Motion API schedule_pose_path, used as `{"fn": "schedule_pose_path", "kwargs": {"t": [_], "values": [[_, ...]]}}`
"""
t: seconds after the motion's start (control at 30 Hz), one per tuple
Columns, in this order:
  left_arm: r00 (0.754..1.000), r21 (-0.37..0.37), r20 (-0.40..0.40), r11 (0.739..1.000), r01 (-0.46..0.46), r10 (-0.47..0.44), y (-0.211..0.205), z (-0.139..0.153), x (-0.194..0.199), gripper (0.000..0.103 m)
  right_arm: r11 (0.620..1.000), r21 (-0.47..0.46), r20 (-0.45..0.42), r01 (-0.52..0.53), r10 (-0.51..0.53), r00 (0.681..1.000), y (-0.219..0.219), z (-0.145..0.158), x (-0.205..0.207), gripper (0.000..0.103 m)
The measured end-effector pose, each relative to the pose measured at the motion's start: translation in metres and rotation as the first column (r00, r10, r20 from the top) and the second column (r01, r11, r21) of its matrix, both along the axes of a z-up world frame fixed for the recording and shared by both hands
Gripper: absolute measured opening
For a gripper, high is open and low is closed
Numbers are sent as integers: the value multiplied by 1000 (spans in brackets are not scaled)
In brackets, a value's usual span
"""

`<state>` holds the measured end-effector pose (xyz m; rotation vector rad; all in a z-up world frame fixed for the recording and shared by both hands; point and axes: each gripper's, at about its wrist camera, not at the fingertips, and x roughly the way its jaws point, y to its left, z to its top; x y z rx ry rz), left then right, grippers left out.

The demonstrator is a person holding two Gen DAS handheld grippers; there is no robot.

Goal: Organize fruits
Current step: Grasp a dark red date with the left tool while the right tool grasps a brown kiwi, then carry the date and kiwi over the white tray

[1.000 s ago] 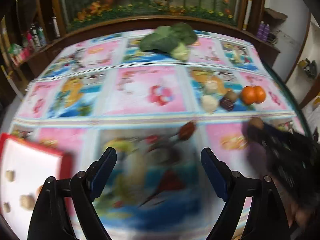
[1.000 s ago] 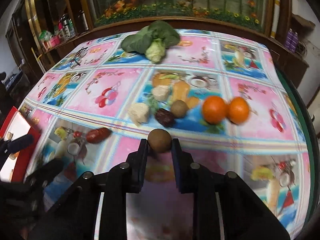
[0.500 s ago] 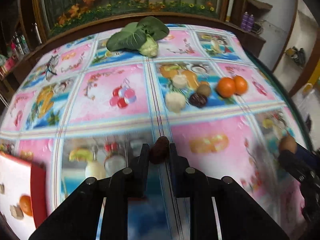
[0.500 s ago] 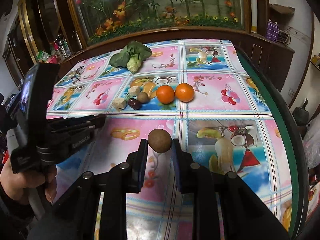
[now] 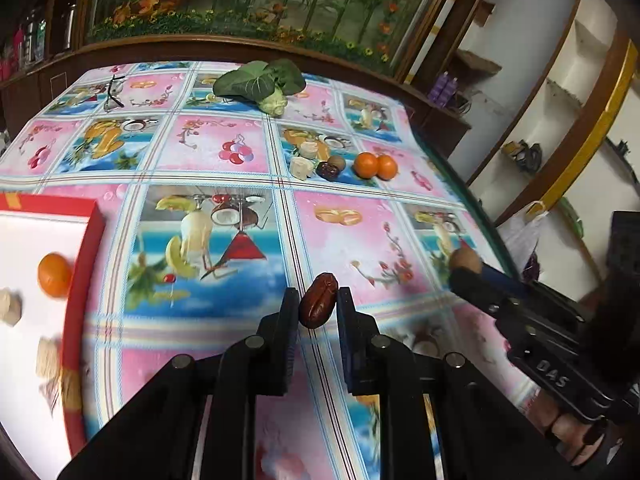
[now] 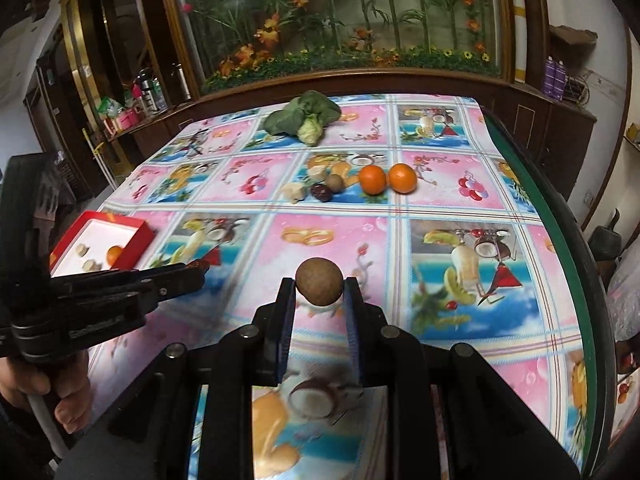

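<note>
While the left gripper (image 5: 318,306) pinched a red date (image 5: 318,306) above the tablecloth (image 5: 224,148), long axis tilted up-right, a red tray (image 5: 86,300) lay left, cut off and blurred. Rightward, the right gripper (image 6: 320,292) clamped a round brown fruit (image 6: 319,286); two oranges (image 6: 387,178) sat beyond, unobstructed.
</note>
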<state>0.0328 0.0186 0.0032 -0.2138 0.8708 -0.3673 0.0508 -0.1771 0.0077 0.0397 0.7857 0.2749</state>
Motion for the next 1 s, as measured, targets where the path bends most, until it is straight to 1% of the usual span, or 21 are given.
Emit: {"fn": "schedule_pose_path", "kwargs": {"t": [0.1, 0.23, 0.33, 0.5, 0.6, 0.77, 0.9, 1.0], "values": [[1000, -27, 11, 1000, -8, 9, 8, 4, -10, 17, 1000, -5, 6, -13, 13, 1000, 7, 2, -9, 26], [999, -29, 25, 999, -41, 42, 23, 10, -23, 17, 999, -9, 11, -34, 35, 999, 18, 4, -20, 26], [996, -32, 32, 996, -81, 82, 36, 14, -31, 17, 999, -10, 14, -50, 50, 999, 25, 6, -25, 26], [990, -68, 42, 989, -131, 134, 64, 18, -42, 17, 995, -19, 18, -94, 95, 995, 46, 8, -30, 26], [983, -83, 44, 981, -176, 180, 85, 20, -48, 17, 993, -26, 22, -117, 117, 993, 58, 10, -33, 26], [958, -75, 38, 957, -281, 284, 123, 21, -56, 17, 987, -33, 31, -157, 158, 987, 79, 15, -38, 26], [929, -60, 27, 928, -367, 369, 156, 21, -62, 17, 979, -36, 35, -199, 201, 979, 100, 17, -41, 26], [906, -35, 35, 907, -420, 421, 177, 20, -67, 17, 968, -37, 37, -247, 248, 968, 123, 19, -42, 26]]}}
